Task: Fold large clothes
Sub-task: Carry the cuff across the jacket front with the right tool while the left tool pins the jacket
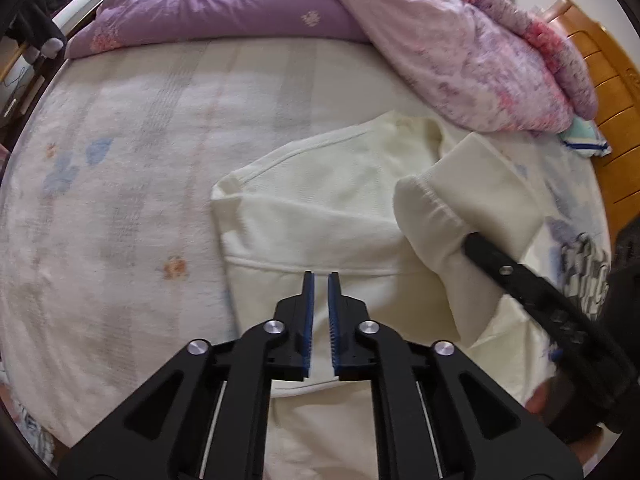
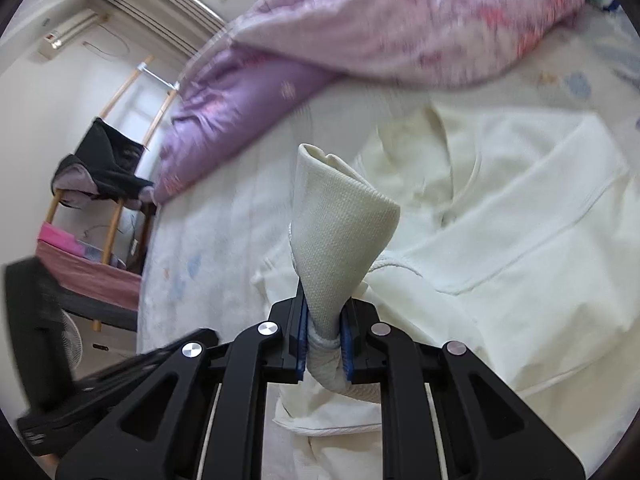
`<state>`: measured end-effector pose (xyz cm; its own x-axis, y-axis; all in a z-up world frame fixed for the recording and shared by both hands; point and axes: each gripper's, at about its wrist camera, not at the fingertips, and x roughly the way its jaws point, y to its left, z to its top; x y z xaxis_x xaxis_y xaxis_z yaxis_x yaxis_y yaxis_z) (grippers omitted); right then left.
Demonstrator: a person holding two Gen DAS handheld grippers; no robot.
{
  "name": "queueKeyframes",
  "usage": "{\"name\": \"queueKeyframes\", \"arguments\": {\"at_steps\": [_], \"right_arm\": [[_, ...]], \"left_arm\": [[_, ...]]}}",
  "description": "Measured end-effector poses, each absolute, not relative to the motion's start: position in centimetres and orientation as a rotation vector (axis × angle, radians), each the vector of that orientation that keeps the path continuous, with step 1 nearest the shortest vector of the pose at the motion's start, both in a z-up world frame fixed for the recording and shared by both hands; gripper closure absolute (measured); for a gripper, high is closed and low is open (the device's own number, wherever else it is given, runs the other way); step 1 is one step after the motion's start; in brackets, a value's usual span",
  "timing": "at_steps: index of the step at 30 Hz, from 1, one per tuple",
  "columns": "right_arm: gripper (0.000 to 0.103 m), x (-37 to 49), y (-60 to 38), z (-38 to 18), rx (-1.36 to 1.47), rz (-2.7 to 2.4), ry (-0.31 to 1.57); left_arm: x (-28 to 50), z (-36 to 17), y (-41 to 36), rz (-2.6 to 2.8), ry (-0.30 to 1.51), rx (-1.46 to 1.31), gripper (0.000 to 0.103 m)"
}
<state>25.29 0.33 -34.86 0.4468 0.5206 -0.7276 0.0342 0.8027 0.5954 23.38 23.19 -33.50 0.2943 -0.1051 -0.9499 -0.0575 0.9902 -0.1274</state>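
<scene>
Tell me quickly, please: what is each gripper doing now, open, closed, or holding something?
Left gripper: nearly closed, holding nothing, above the cream sweatshirt.
Right gripper: closed on the sweatshirt's sleeve cuff.

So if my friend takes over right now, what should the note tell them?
Left gripper: nearly shut, empty, above the cream sweatshirt.
Right gripper: shut on the sleeve cuff, lifted over the body.
Sweatshirt lies on the bed sheet, near the pink quilt.
Done: one side looks folded in.
Left: lay this sleeve across, then fold the body up.
</scene>
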Motion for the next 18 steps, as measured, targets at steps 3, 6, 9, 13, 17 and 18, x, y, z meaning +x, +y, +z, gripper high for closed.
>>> {"name": "queueKeyframes", "arguments": {"at_steps": [3, 6, 9, 13, 17, 18], "right_arm": [[0.09, 25.2, 2.4, -37.1, 0.583, 0.336, 1.126], [0.083, 25.4, 4.5, -39.7, 0.591, 0.376, 1.21], [0.052, 25.6, 6.2, -42.2, 0.677, 0.53, 1.329], [0.046, 24.7, 5.3, -40.9, 0.647, 0.577, 1.311], [0.024, 23.1, -0.9, -38.1, 0.727, 0.532, 1.226], [0.023, 22.9, -2.4, -37.7, 0.733, 0.505, 1.219]], "left_arm": [[23.0, -34.7, 24.8, -0.018, 1.288, -0.152, 0.095], [22.6, -35.9, 26.5, 0.011, 1.302, -0.173, 0.09], [22.0, -36.5, 28.4, 0.058, 1.304, -0.211, 0.065], [21.4, -36.5, 29.8, 0.054, 1.288, -0.277, 0.054], [21.5, -36.6, 29.1, 0.026, 1.287, -0.324, 0.045], [21.6, -36.7, 28.9, 0.016, 1.289, -0.342, 0.039]]}}
